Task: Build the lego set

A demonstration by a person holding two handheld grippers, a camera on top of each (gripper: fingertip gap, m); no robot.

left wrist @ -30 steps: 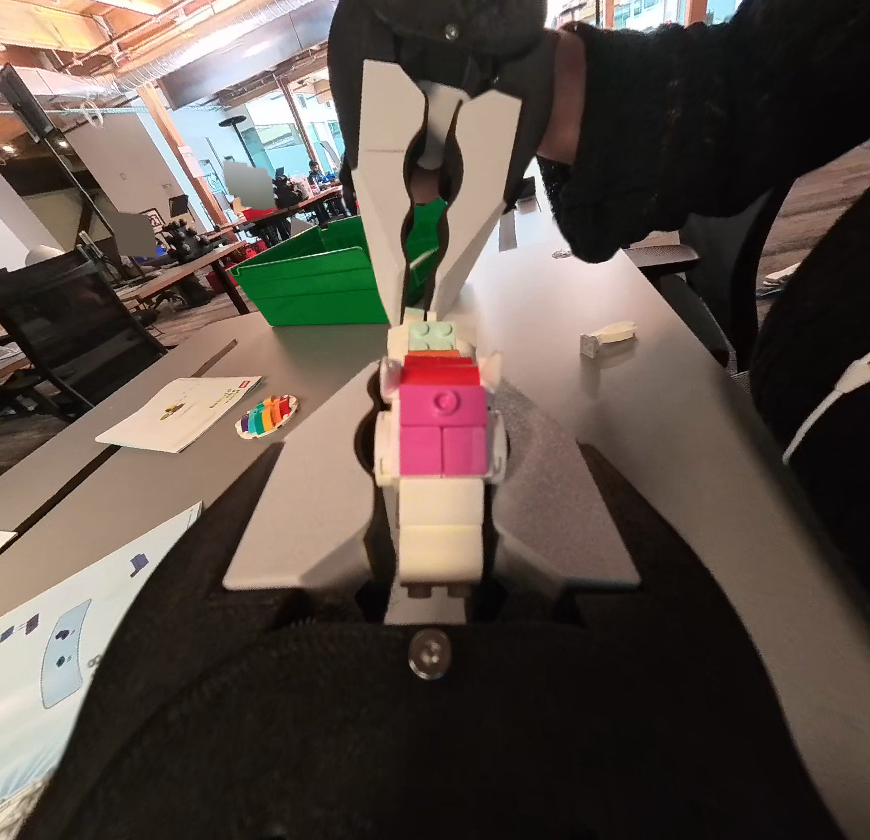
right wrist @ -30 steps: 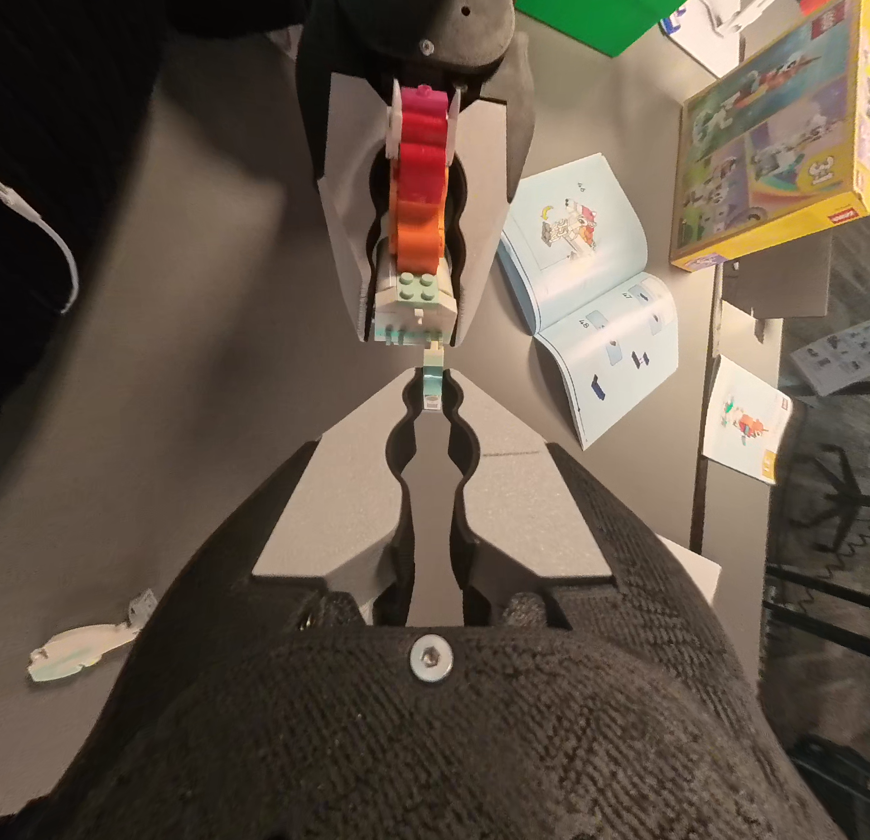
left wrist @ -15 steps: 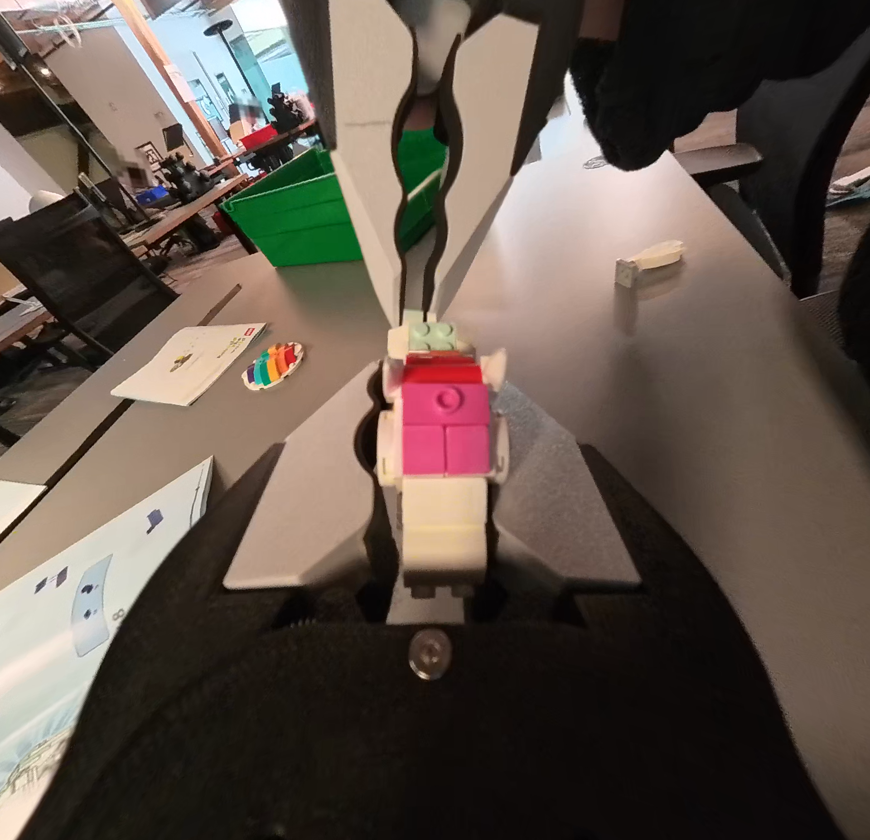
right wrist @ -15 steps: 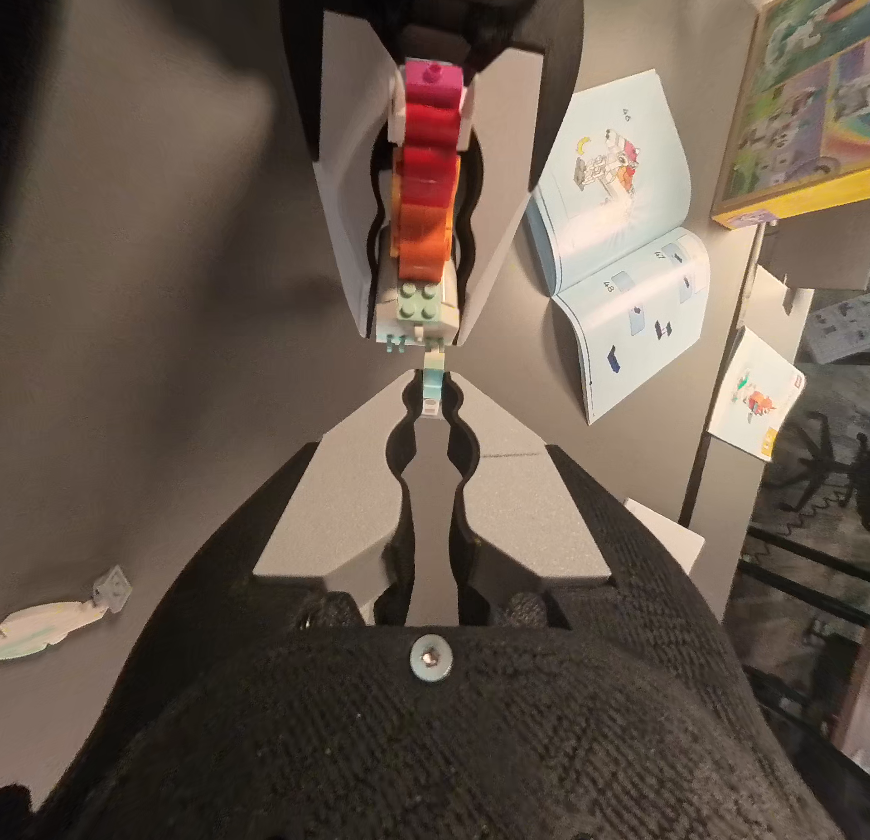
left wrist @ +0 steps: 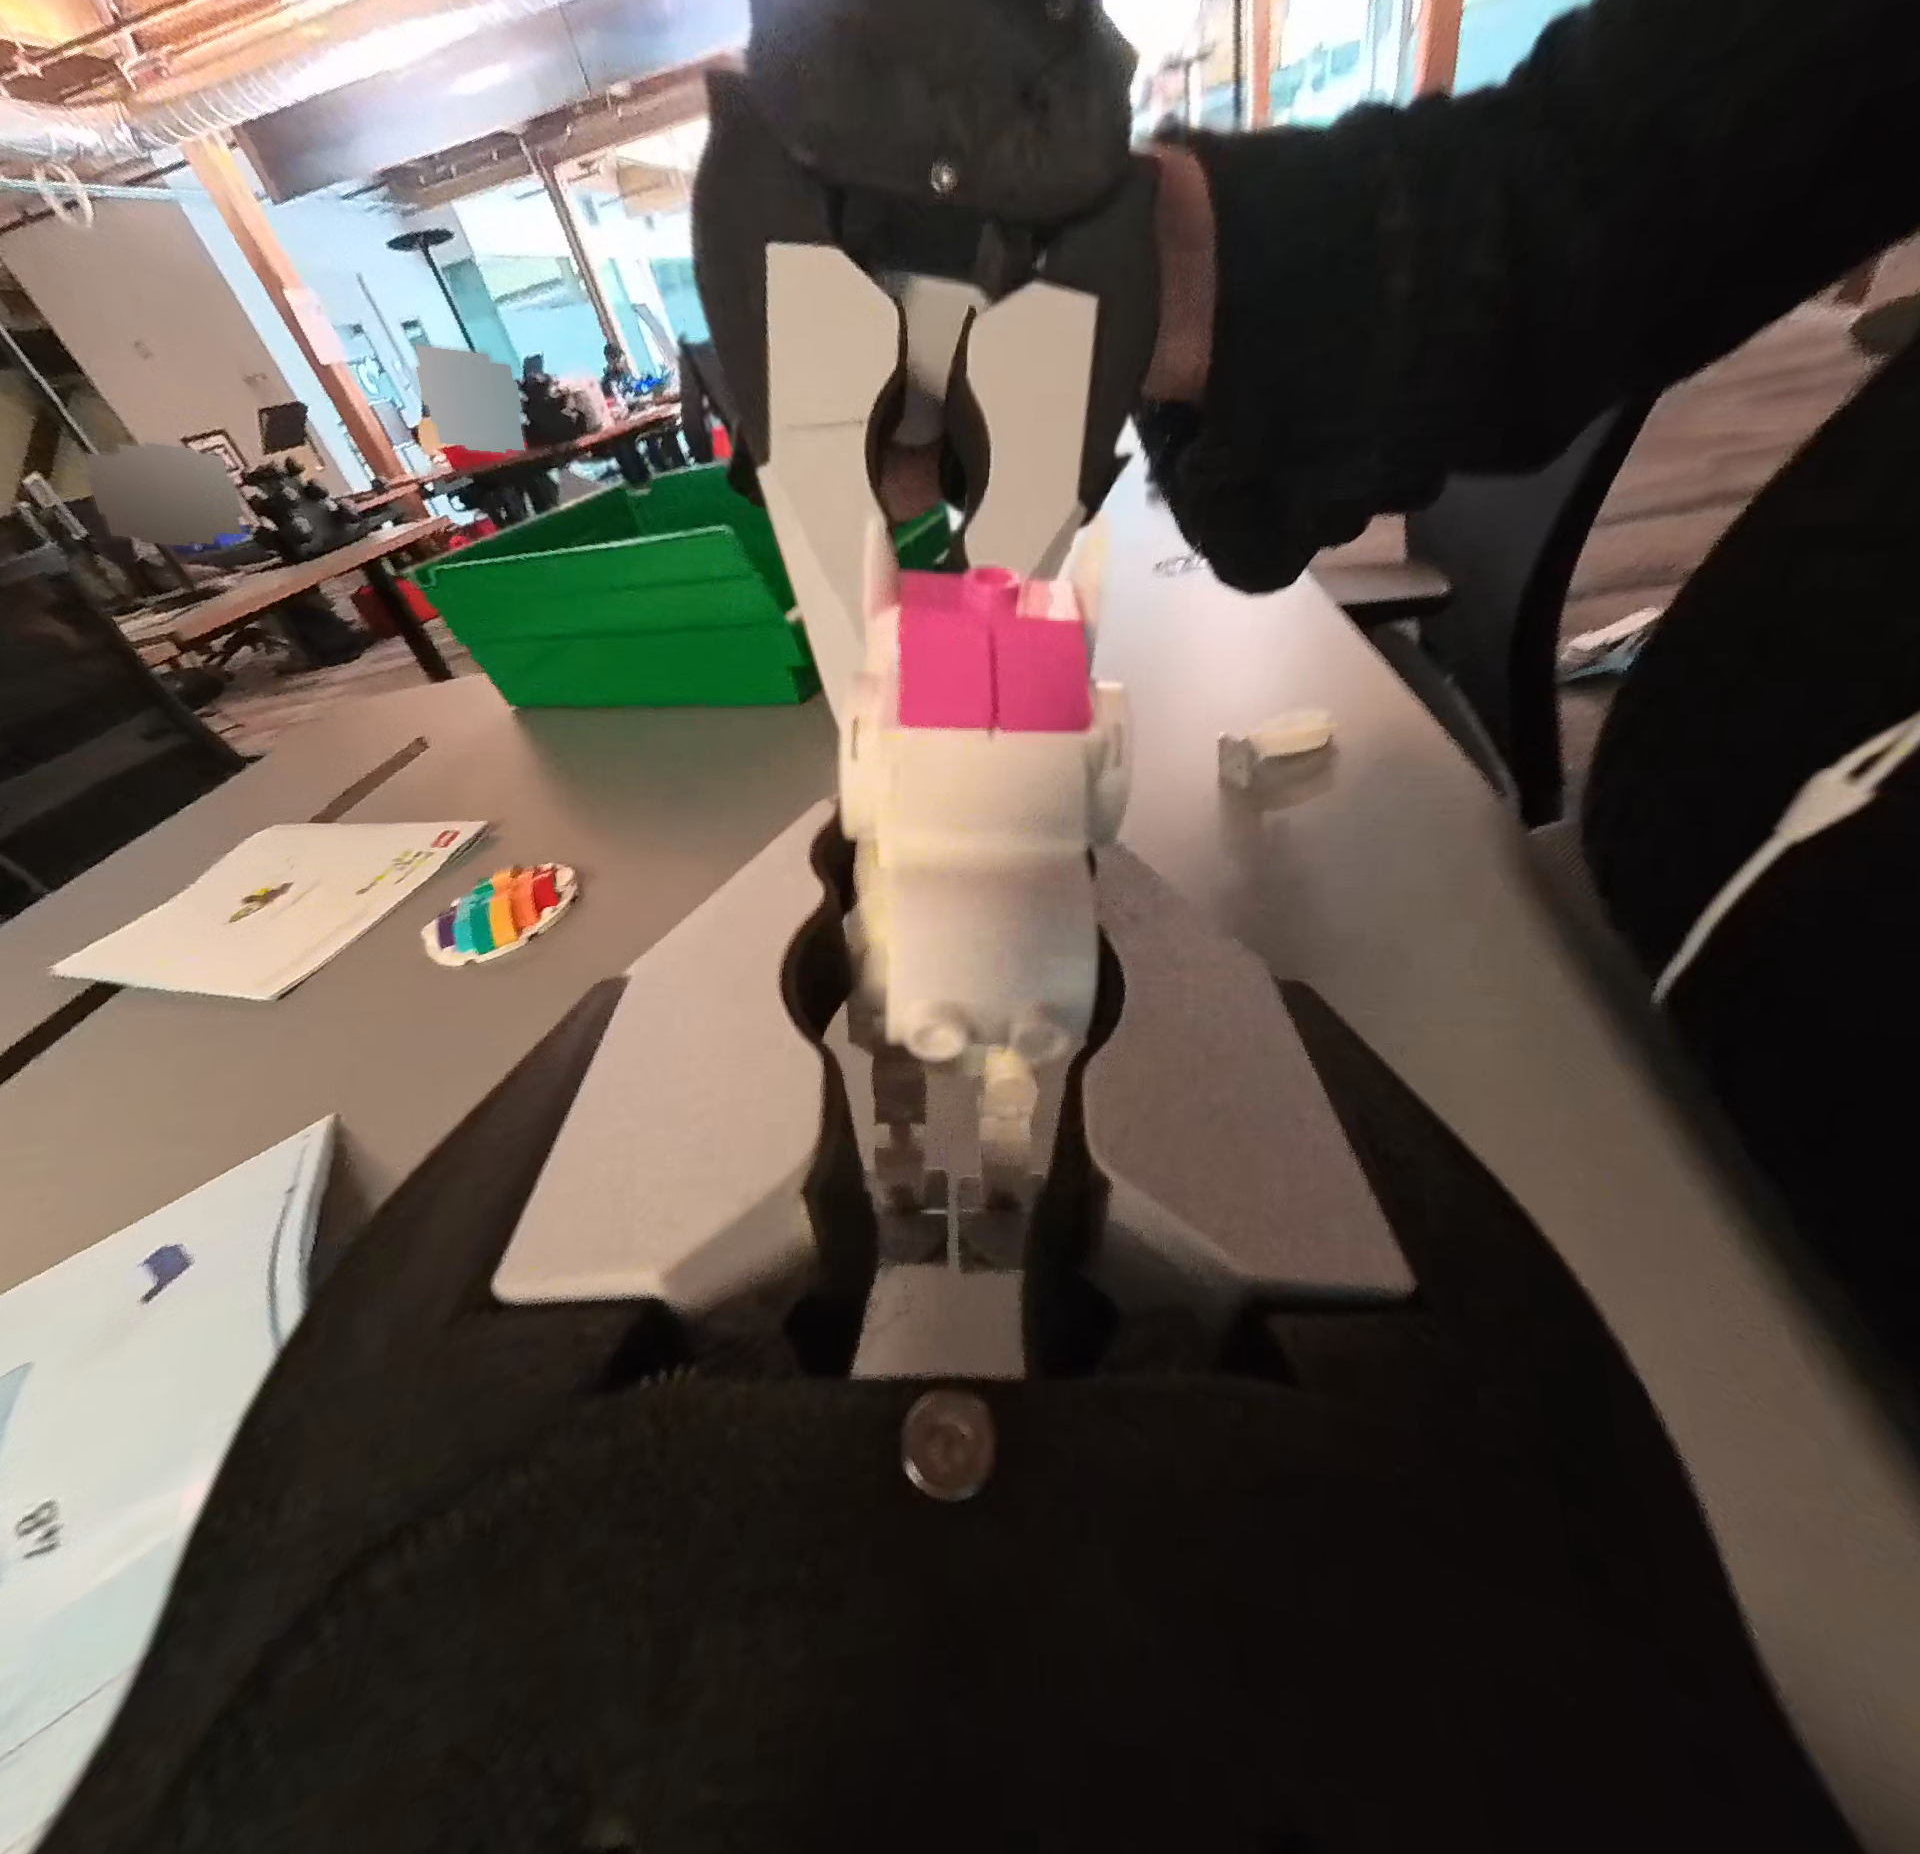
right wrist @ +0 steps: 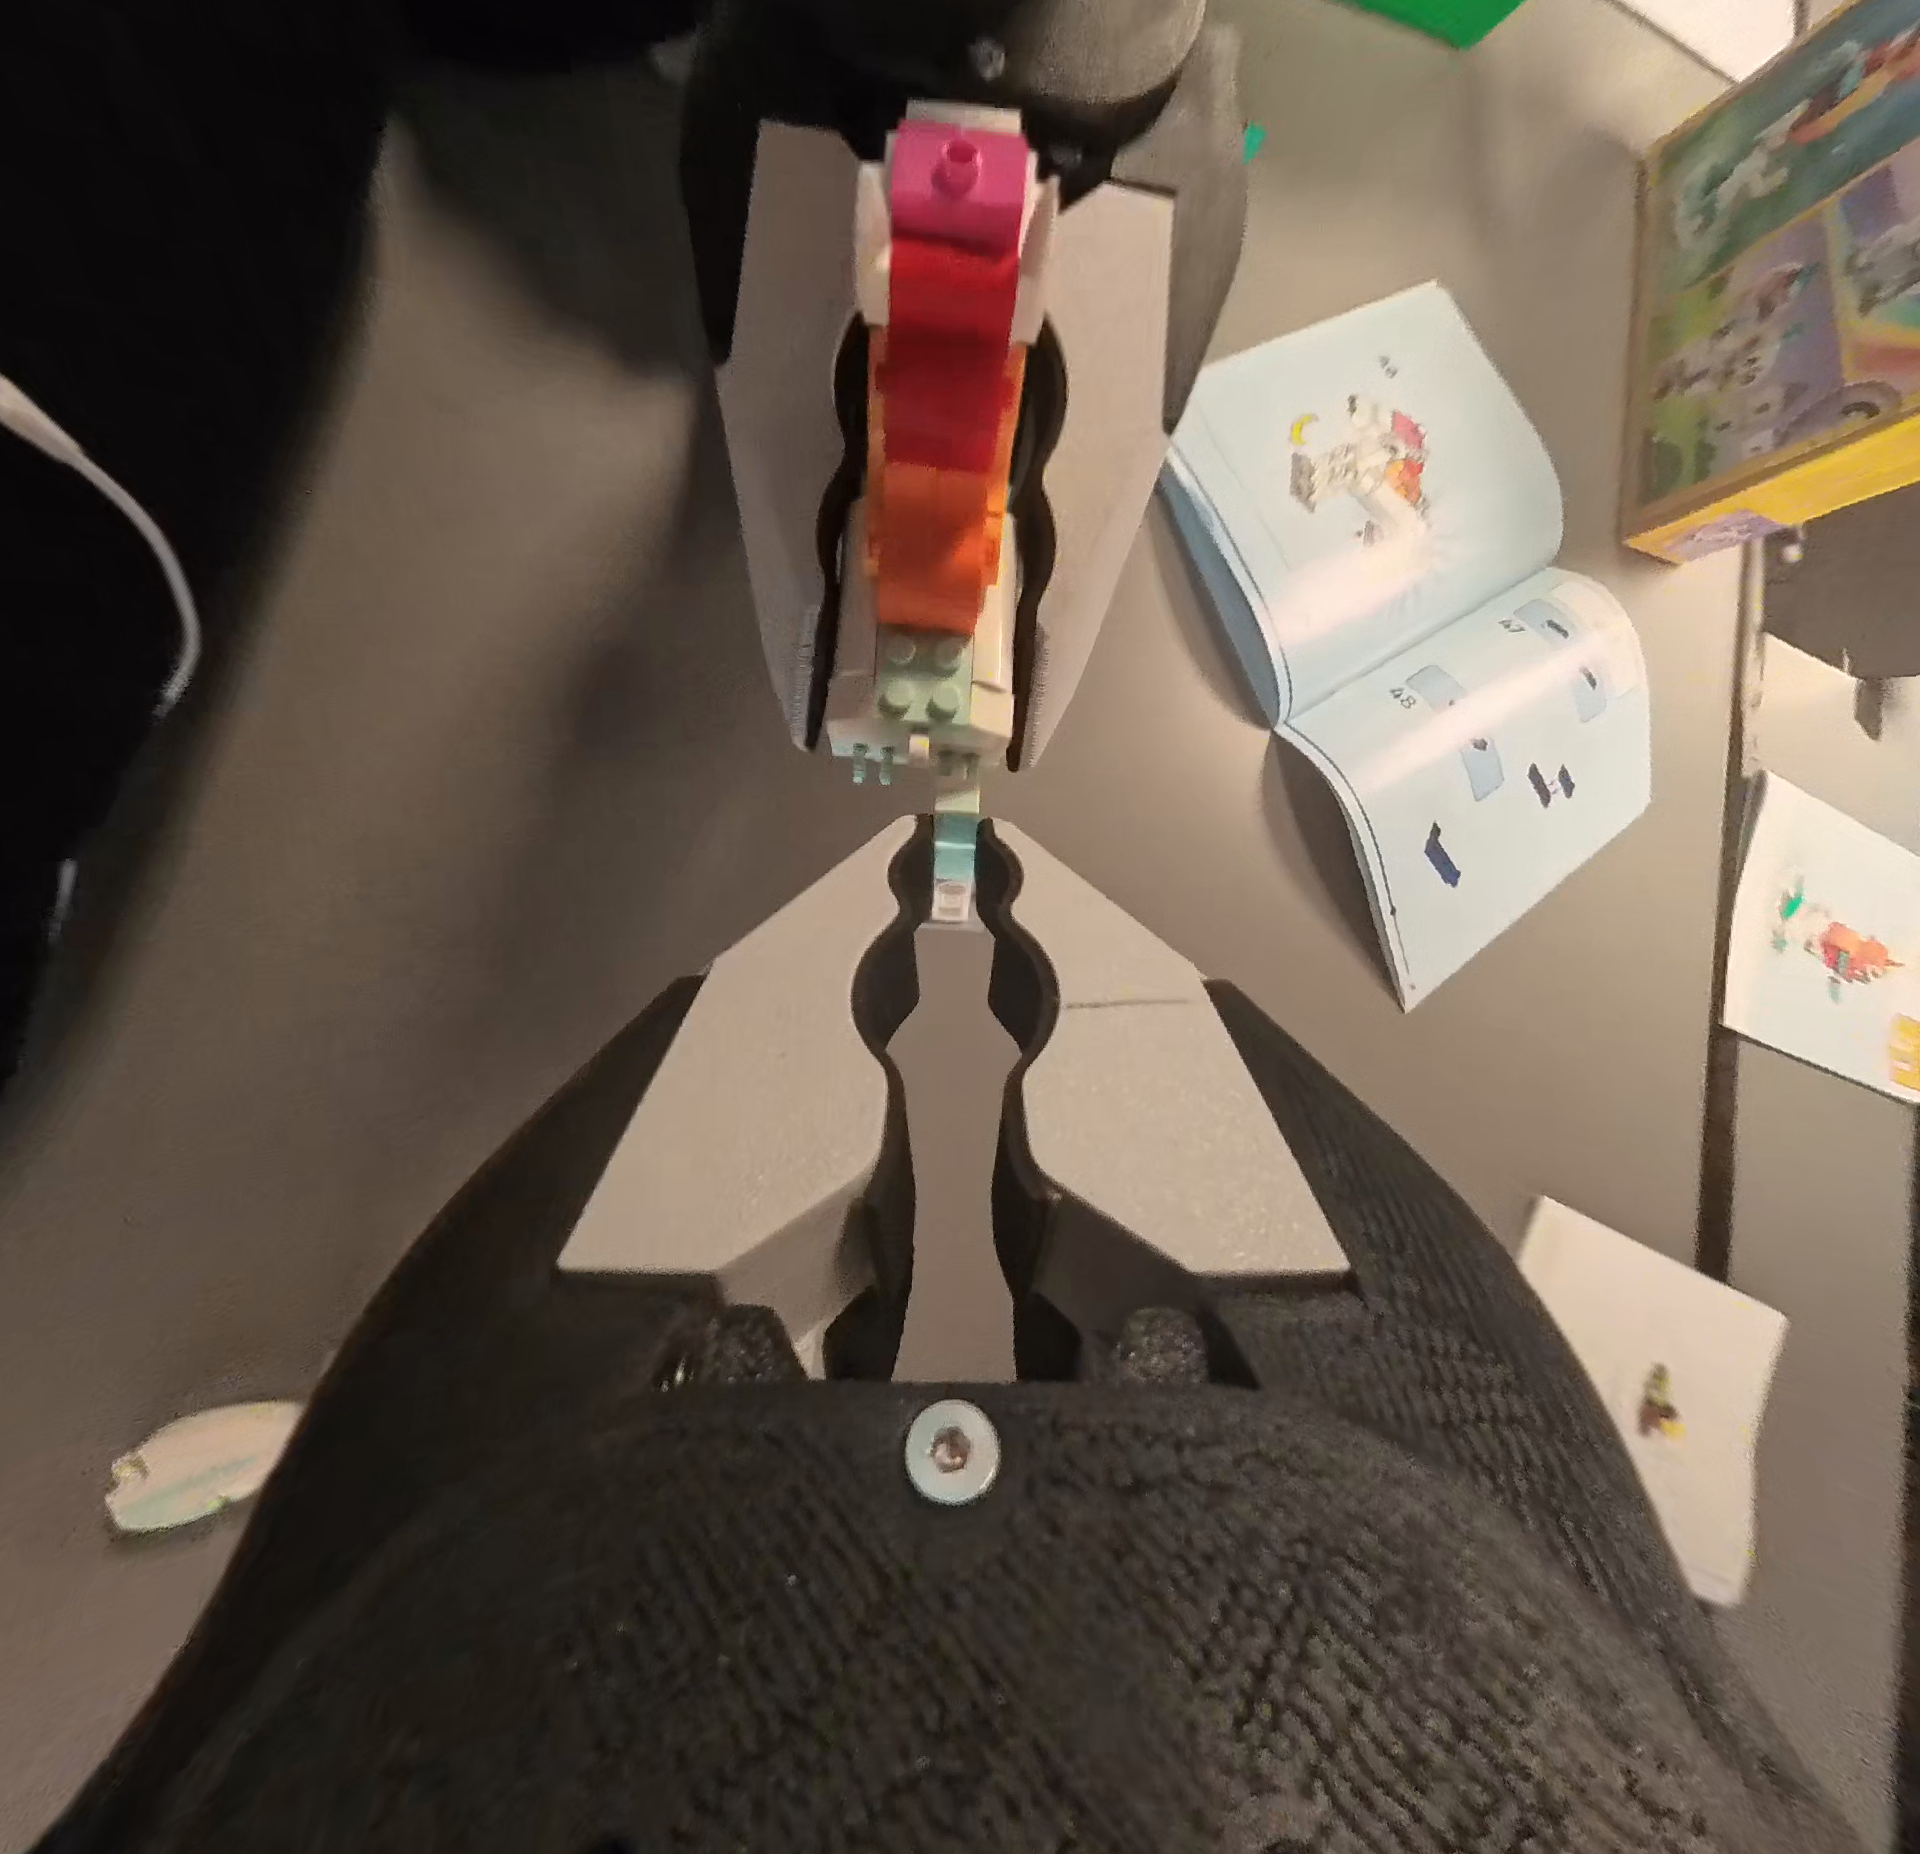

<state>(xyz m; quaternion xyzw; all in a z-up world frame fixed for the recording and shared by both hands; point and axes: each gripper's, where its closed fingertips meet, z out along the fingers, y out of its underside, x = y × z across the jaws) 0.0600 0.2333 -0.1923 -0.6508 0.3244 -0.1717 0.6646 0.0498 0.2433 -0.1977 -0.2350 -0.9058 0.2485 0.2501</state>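
Two grippers meet mid-air above the grey table [right wrist: 436, 869]: left gripper [right wrist: 914, 755] clamped on the white-bodied, rainbow-backed lego model [right wrist: 940, 474], right gripper [right wrist: 951, 859] pinching a small pale-teal brick piece [right wrist: 954, 848] at its end; light, rigid, likely to pop apart, best held by the flanks.

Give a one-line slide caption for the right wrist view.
Right claw pinches a small pale-teal piece at the end of the rainbow-backed lego model gripped by the left claw.

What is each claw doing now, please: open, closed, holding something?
Left claw: closed on the white and pink lego model.
Right claw: closed on a small pale blue lego piece.
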